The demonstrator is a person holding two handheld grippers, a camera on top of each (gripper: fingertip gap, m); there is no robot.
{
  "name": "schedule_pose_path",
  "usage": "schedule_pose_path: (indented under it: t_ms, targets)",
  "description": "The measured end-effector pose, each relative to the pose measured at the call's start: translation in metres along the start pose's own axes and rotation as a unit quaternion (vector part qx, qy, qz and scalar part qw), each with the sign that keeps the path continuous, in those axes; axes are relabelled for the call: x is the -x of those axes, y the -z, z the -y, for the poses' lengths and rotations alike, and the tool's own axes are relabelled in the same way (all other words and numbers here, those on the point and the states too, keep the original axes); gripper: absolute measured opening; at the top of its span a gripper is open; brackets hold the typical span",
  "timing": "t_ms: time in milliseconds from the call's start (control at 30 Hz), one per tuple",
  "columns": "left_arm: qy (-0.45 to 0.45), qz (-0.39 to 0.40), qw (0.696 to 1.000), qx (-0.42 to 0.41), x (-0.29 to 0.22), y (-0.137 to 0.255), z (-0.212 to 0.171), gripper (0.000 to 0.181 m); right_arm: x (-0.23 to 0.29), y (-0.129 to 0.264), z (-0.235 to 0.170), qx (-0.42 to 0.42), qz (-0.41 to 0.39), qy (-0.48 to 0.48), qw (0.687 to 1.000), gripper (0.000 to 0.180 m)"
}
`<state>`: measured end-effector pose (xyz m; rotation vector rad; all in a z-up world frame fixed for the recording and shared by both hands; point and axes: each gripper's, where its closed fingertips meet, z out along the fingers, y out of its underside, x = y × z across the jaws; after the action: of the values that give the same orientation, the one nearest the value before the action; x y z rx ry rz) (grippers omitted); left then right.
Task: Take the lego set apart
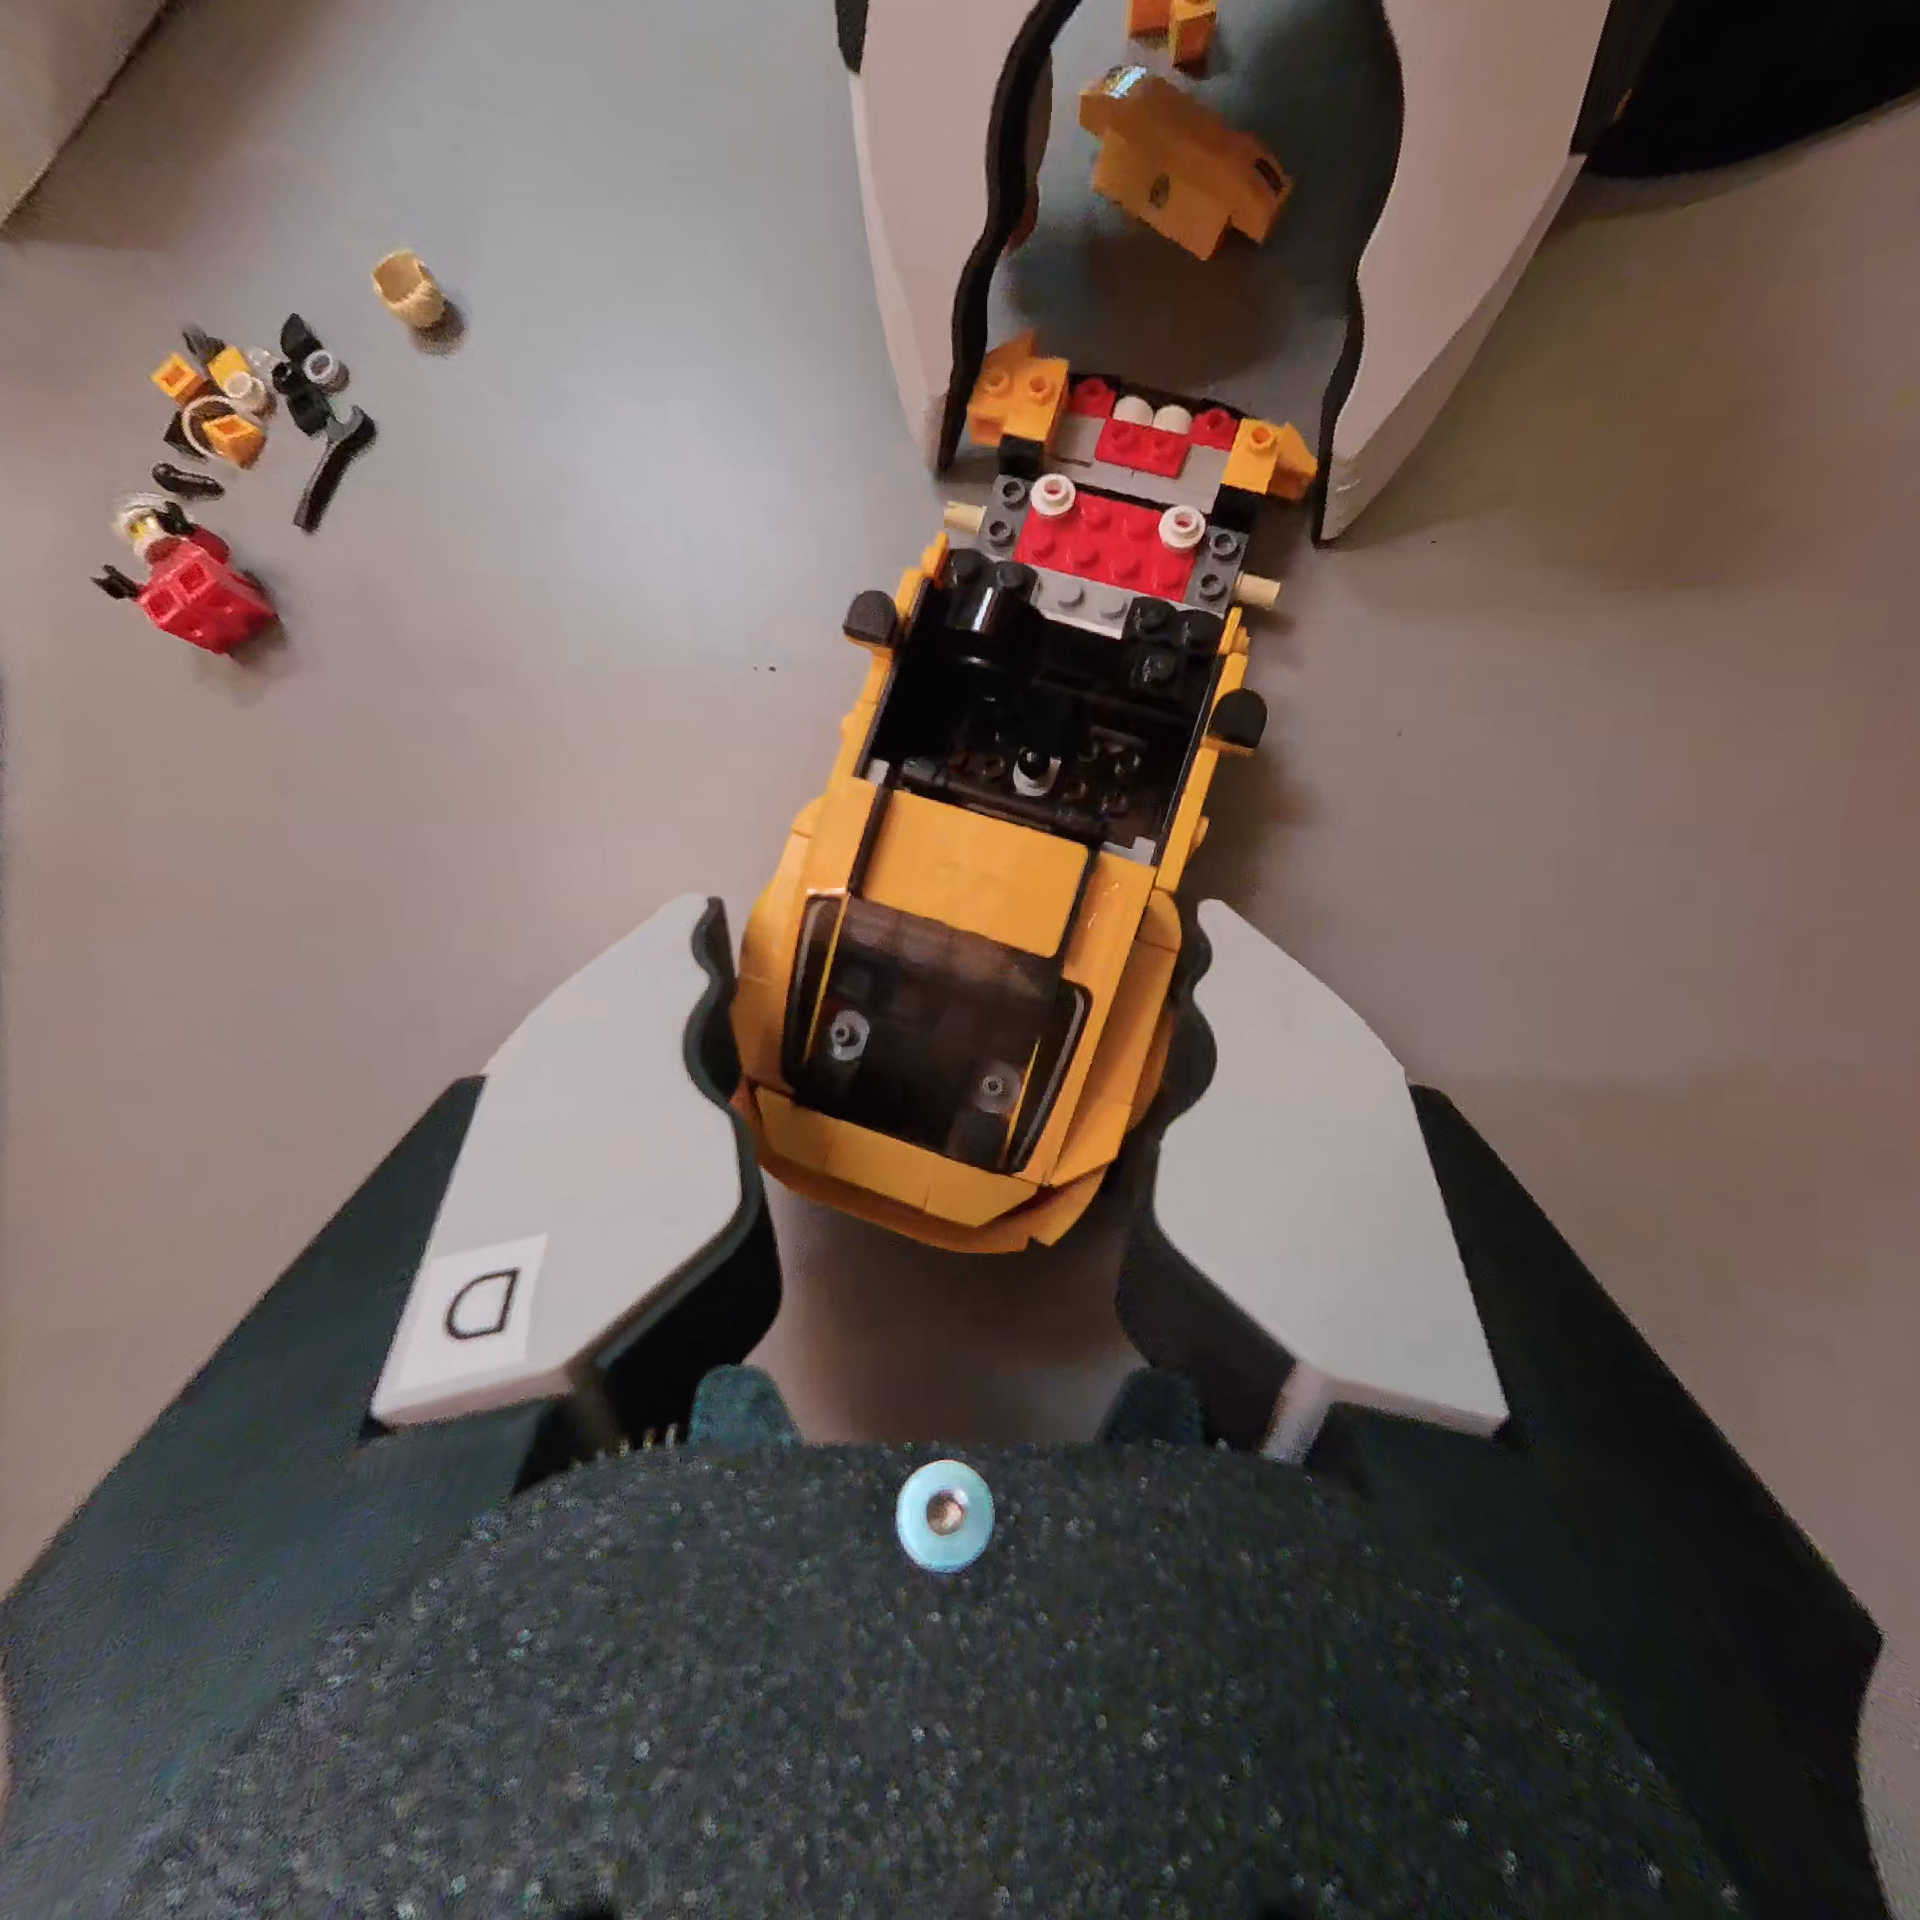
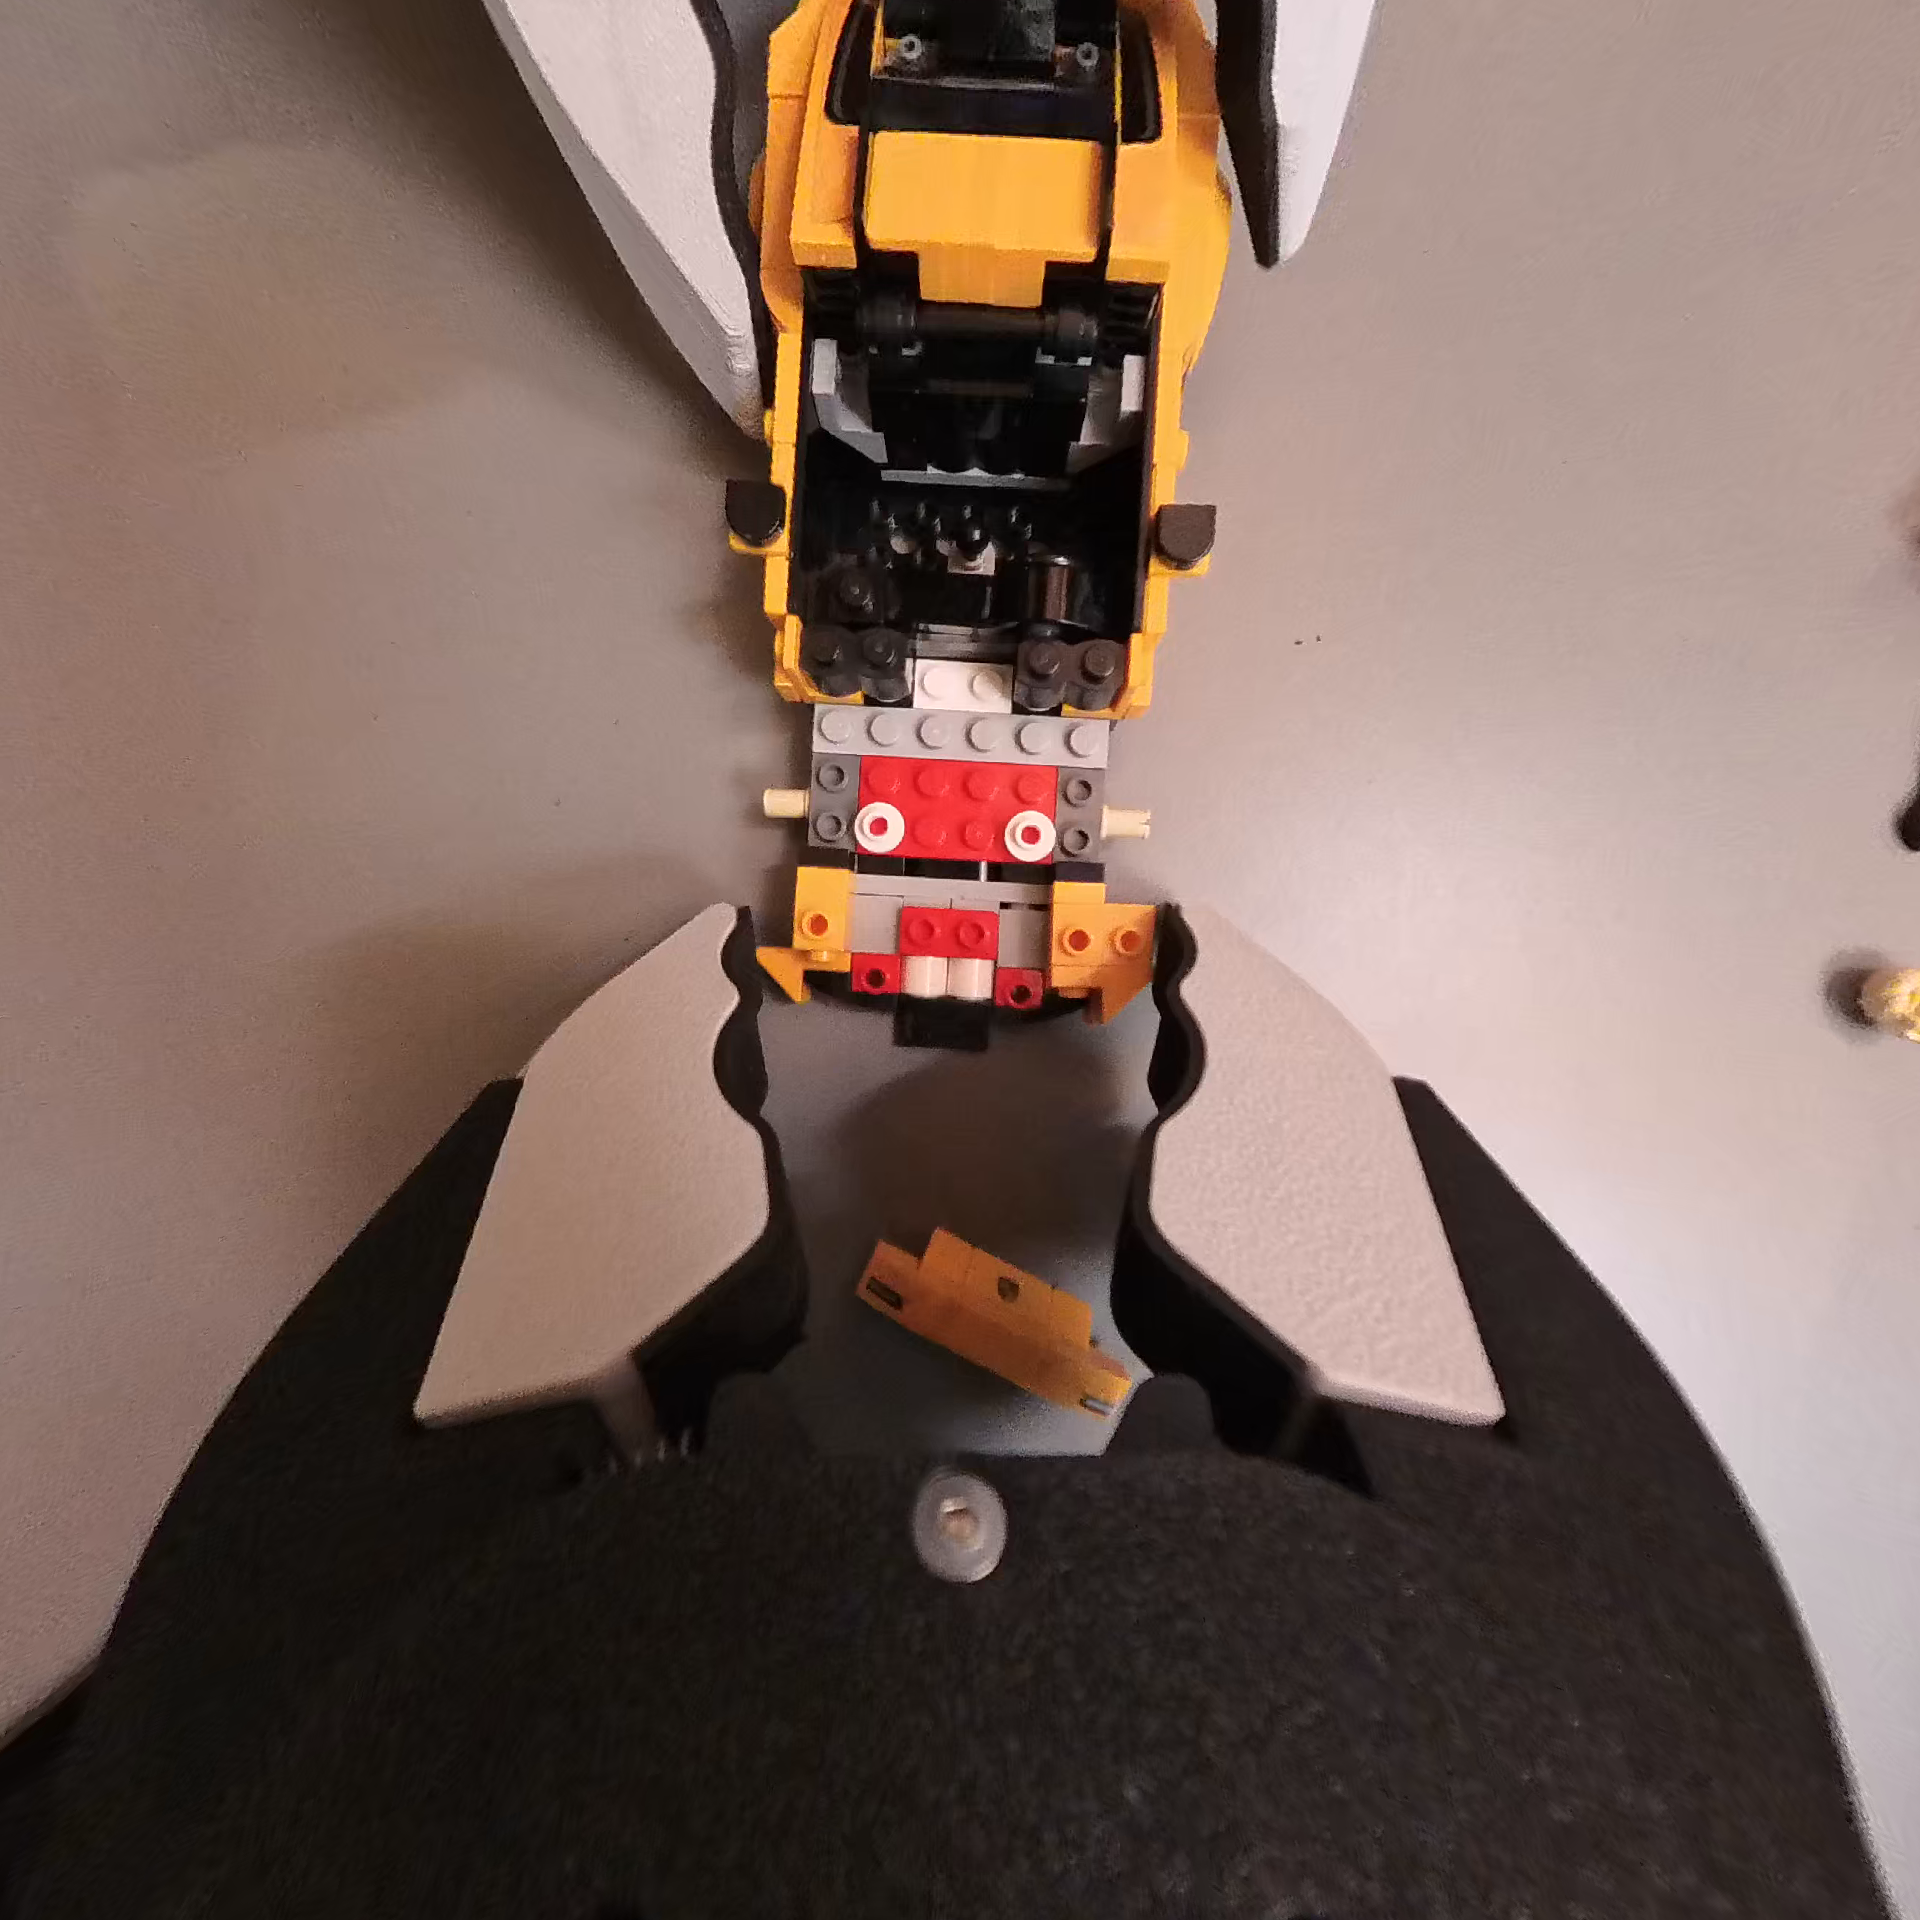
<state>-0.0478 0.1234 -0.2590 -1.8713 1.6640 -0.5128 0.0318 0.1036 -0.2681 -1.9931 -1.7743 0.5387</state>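
Clamping the yellow car (image 1: 966, 935) by its nose, my left gripper (image 1: 961, 1023) holds it steady; one car, roof and rear cover gone, most bricks still joined. Beyond its stripped tail my right gripper (image 2: 956, 977) stands wide, one loose yellow chunk (image 2: 997, 1314) between its jaws. Far left: one small pile of removed bits (image 1: 223, 457).

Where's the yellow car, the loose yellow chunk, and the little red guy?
Car (image 1: 966, 914): left wrist view, on its yellow hood.
Yellow chunk (image 2: 997, 1314): right wrist view, on its top face.
Red figure (image 1: 197, 597): left wrist view, on its red body.
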Motion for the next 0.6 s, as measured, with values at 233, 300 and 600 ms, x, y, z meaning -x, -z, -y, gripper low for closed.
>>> schedule_pose_path:
  t_ms: [233, 300, 600]
  targets:
    - [-0.002, 0.004, 1.000, 0.011, -0.0028, 0.0024, -0.0034, 0.080, 0.0006, 0.0003, 0.0004, -0.001, 0.012, 0.017, 1.000, 0.069]
    - [-0.001, 0.004, 1.000, 0.011, -0.0030, 0.0025, -0.0035, 0.079, 0.0005, 0.0007, 0.0003, -0.004, 0.017, 0.018, 1.000, 0.069]
    - [0.000, 0.003, 1.000, 0.009, -0.0035, 0.0027, -0.0033, 0.079, 0.0008, 0.0017, 0.0000, -0.021, 0.029, 0.017, 0.999, 0.068]
